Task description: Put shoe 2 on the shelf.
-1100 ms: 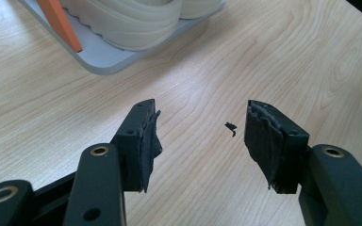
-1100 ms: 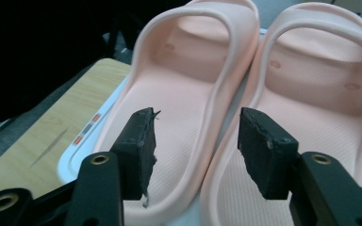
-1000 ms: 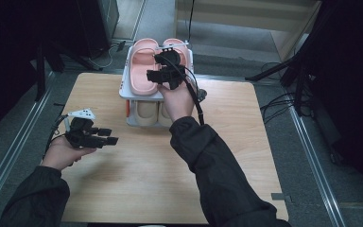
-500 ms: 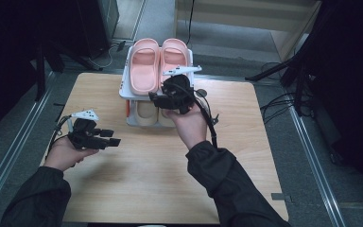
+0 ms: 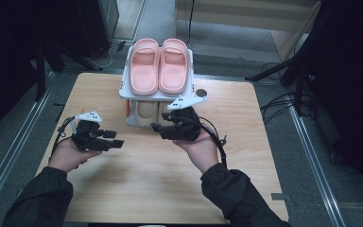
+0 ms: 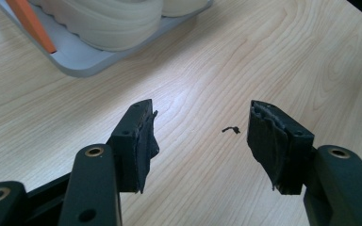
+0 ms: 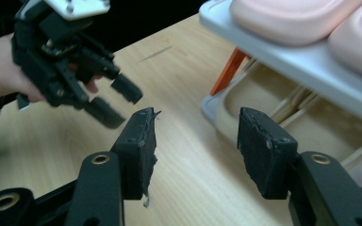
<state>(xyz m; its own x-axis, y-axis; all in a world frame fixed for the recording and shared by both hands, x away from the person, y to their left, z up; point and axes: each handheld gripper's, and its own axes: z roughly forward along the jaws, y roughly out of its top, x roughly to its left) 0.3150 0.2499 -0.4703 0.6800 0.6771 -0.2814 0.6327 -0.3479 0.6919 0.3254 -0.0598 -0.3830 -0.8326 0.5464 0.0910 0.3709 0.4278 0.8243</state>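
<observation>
A two-tier grey plastic shoe rack with orange uprights (image 5: 128, 90) stood at the far edge of the pale wooden tabletop (image 5: 160, 189), and a pair of pink moulded foam slides (image 5: 159, 64) lay side by side on its upper shelf, toes pointing away. A second pair, cream-coloured ribbed foam slides (image 5: 146, 111), was tucked on the lower shelf and partly hidden by the tier above. The right gripper (image 5: 158, 128) was held just in front of the lower shelf, close to the cream pair but not touching it; its fingers (image 7: 139, 141) had just been opening and stood well apart, with nothing between them. The left gripper (image 5: 116, 140) was held over the tabletop near the left edge, well apart from the rack, its fingers (image 6: 136, 141) likewise spread wide and empty, and the corner of the lower shelf was seen at the top of the left gripper view. The cream slides were judged to be the things in hand. Foam of this kind was expected to be light, springy and slightly grippy, so little squeeze would be needed and crushing was not feared. The hold was judged best taken on the near edge of one sole or across its strap, since the low clearance under the upper shelf left little room for reaching from above. A single slide was thought easier to draw out than both together.
</observation>
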